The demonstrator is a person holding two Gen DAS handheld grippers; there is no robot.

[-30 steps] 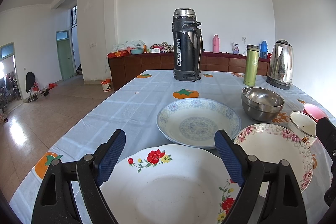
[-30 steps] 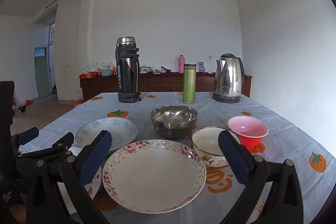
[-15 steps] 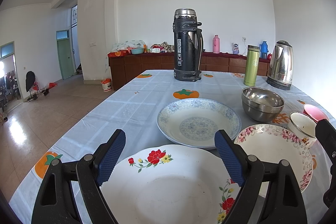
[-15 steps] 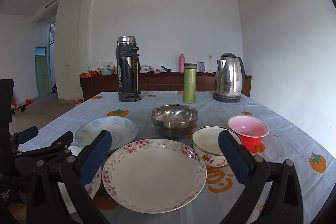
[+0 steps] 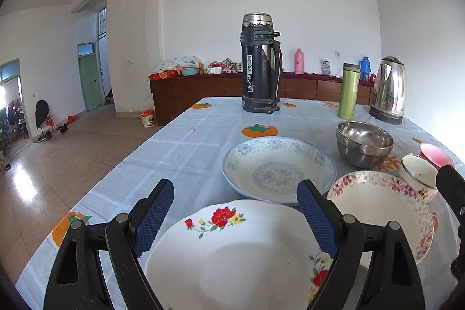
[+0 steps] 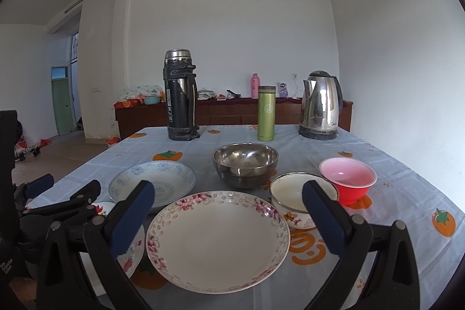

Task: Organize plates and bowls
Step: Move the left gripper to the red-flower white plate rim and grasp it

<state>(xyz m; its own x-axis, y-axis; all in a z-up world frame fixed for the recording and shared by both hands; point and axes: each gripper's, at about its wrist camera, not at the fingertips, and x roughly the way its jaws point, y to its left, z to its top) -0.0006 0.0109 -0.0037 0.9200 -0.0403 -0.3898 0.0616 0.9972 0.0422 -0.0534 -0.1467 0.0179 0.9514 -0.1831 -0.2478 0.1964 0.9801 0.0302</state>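
Table (image 6: 401, 193): fills the lower half of both views in front of you, covered by a pale blue checked cloth printed with orange fruit.

Black thermos (image 6: 180, 95), steel kettle (image 6: 319, 105), green flask (image 6: 266, 113): standing upright along the far edge of the table, left to right in the right wrist view.

Red-flower plate (image 5: 232, 257): bottom centre of the left wrist view, lying flat directly under your left gripper (image 5: 235, 220), whose blue pads are spread wide and hold nothing.

Pink-flower plate (image 6: 218, 240): bottom centre of the right wrist view, flat between the wide-spread fingers of your right gripper (image 6: 228, 218), which is likewise empty.

Blue-patterned plate (image 5: 279, 169): just beyond the red-flower plate, centre of the left wrist view; its near rim touches or overlaps that plate's far edge, which one you cannot tell.

Steel bowl (image 6: 245, 164): centre of the right wrist view, beyond the pink-flower plate.

White enamel bowl (image 6: 293, 193): right of centre, just beside the pink-flower plate's rim.

Red bowl with pink inside (image 6: 347, 179): just right of the enamel bowl.
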